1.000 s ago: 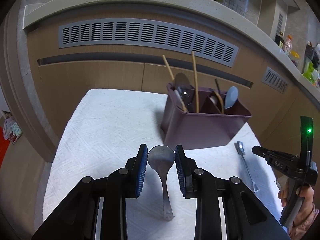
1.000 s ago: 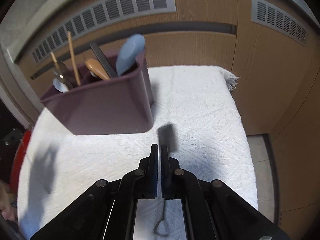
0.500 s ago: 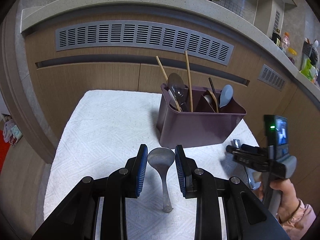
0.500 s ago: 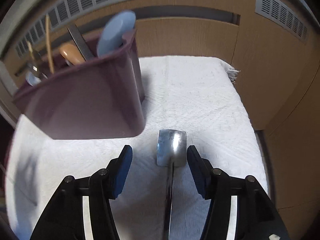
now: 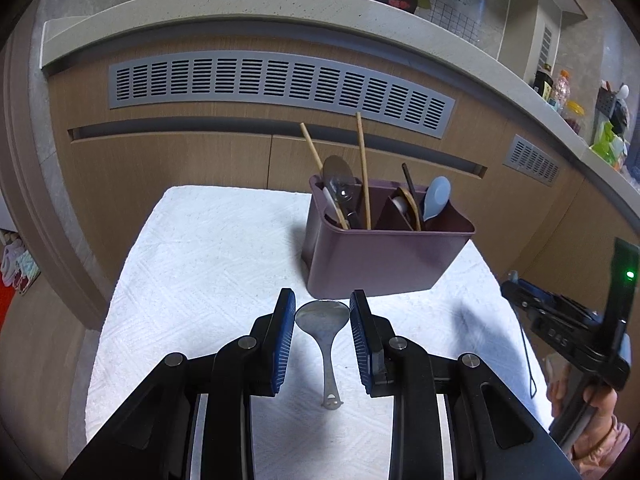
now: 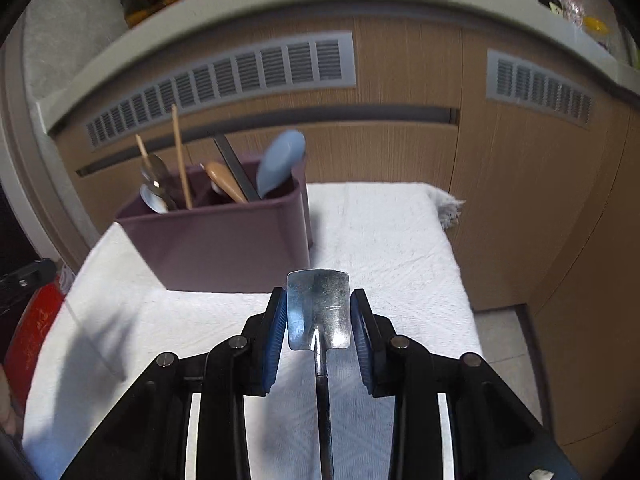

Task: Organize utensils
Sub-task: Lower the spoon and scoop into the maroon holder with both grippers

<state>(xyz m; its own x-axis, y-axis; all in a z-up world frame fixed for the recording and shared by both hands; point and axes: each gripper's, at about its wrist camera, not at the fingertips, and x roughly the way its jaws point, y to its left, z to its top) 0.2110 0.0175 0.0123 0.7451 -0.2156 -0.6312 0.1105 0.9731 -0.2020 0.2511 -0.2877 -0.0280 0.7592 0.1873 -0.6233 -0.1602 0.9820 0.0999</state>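
A purple utensil caddy point(image 5: 380, 256) stands on a white towel point(image 5: 208, 264) and holds chopsticks, spoons and a blue spoon point(image 5: 436, 200). A round steel spoon point(image 5: 324, 328) lies on the towel between the pads of my open left gripper point(image 5: 322, 312), bowl toward the caddy. My right gripper point(image 6: 319, 312) is open around the flat head of a square steel spatula-spoon point(image 6: 319, 312), which lies on the towel in front of the caddy point(image 6: 224, 248). I cannot tell whether its pads touch the head. The right gripper also shows in the left wrist view point(image 5: 560, 320), at the right edge.
Wooden cabinet fronts with grey vents point(image 5: 280, 84) rise behind the table under a stone counter point(image 5: 280, 4). The towel's right edge point(image 6: 448, 216) drops to the floor. A red object point(image 6: 32, 320) sits low at the left.
My right gripper opened from shut, and the spatula head now sits between its pads. It rose and tilted up. My left gripper stayed open over the round spoon.
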